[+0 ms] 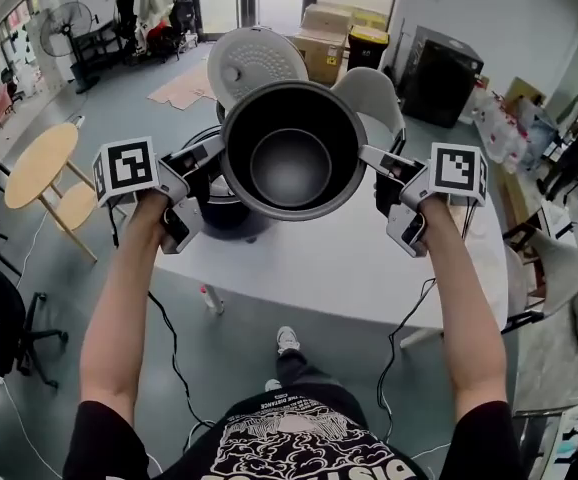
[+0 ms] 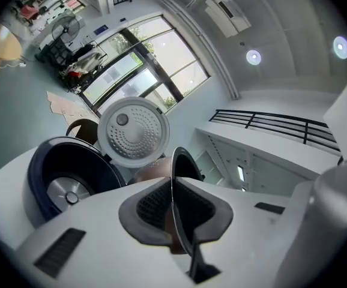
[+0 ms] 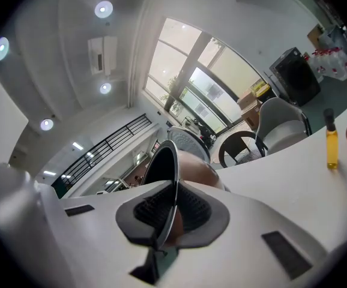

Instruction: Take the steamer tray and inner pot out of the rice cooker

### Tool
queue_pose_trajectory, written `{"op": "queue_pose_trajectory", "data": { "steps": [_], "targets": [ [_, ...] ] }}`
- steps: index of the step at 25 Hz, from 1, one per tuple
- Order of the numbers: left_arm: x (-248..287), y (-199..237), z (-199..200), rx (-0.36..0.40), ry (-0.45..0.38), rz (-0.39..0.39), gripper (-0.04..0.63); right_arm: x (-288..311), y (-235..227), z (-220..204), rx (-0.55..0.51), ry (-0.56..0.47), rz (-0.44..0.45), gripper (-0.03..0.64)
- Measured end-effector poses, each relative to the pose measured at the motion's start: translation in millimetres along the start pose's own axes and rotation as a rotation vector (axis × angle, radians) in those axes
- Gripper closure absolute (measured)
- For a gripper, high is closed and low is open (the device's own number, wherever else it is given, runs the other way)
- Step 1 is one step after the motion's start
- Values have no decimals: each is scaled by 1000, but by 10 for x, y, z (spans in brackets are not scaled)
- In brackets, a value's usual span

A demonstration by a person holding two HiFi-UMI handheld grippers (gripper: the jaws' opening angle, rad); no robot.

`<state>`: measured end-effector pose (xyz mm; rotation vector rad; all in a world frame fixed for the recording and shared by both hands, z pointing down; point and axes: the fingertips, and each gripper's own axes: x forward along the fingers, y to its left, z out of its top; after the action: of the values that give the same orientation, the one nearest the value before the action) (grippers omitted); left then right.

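You hold the pot [image 1: 289, 168] over the bench [image 1: 319, 268], with the fingers of the left gripper [image 1: 212, 154] and right gripper [image 1: 372, 158] clamped on opposite rims. The open cooker [image 1: 231, 218] stands nearby.

The big white table [image 1: 319, 268] holds the dark blue rice cooker [image 2: 59, 167], and its round lid [image 2: 132, 131] stands open. A small yellow bottle [image 3: 331, 141] stands upright on the table too.

Left hand-held gripper [image 1: 210, 152], inner pot [image 1: 291, 153], right hand-held gripper [image 1: 374, 158] abreast; rice cooker [image 1: 227, 216] behind.
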<state>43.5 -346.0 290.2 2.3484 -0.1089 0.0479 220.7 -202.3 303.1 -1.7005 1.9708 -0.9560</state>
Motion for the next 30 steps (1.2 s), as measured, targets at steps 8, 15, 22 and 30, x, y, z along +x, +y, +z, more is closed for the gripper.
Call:
{"op": "queue_pose_trajectory", "data": {
  "steps": [8,15,22,30],
  "targets": [
    [435,-284,-194,-36,138,-84,569,-608,-129,16,80,-87,-137,578],
    [714,-173,-298,-83,242,-105,569,-712,-340,-71,188,-116,-251,577],
    [1185,192,-861,-148,334,-79,569,-862,-1010,-338,285,-103,-338,577],
    [1840,617,-1788,-211,405,37,569,-1135,-2113,-699,404,-38,-364,577]
  ]
}}
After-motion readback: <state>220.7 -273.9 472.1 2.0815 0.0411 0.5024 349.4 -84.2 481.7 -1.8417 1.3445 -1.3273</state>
